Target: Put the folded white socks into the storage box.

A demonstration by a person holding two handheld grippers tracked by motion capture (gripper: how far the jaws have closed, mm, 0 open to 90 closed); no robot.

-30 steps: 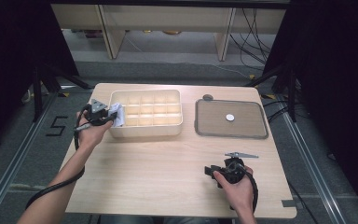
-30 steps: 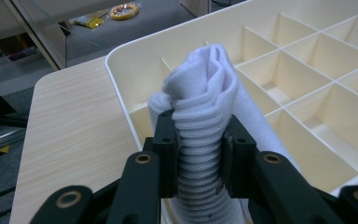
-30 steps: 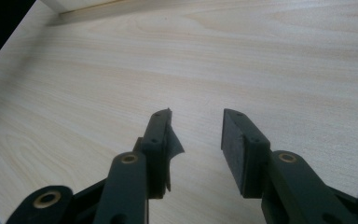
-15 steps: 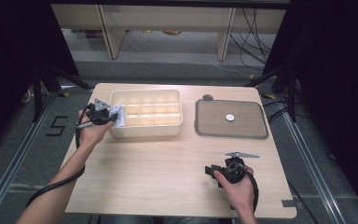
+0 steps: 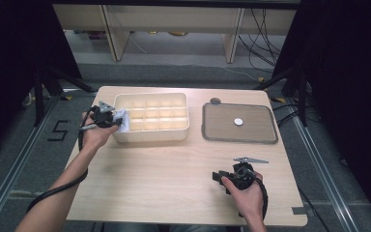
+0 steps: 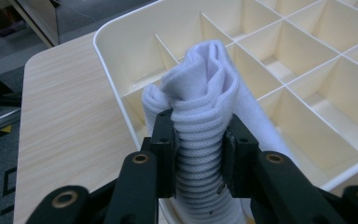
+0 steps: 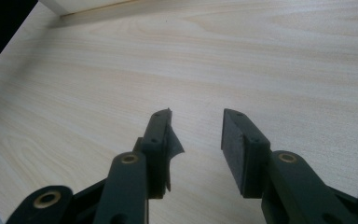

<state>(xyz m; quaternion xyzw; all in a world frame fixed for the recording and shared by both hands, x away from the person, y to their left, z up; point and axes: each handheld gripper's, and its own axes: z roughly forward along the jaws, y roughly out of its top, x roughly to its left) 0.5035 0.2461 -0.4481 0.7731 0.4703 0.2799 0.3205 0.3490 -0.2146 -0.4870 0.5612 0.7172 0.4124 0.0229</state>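
A folded white sock [image 6: 200, 126] is clamped between the black jaws of my left gripper [image 6: 198, 144], ribbed cuff towards the camera. It hangs over the near-left corner of the cream divided box [image 6: 307, 56]. From above, the left gripper [image 5: 112, 117] and sock [image 5: 121, 116] sit at the left end of that box [image 5: 150, 117]. My right gripper [image 7: 196, 135] is open with nothing between its jaws, held low over bare wood. The high view puts this right gripper [image 5: 222, 177] near the table's front right, pointing left.
A grey tray [image 5: 239, 123] holding a small white disc [image 5: 238, 122] lies right of the box. A small dark round object [image 5: 215, 101] sits behind the tray. The wooden table [image 5: 174, 164] has open room in its middle and front left.
The left gripper with the sock has edged slightly right, closer over the box's left end. The right hand has stayed put.
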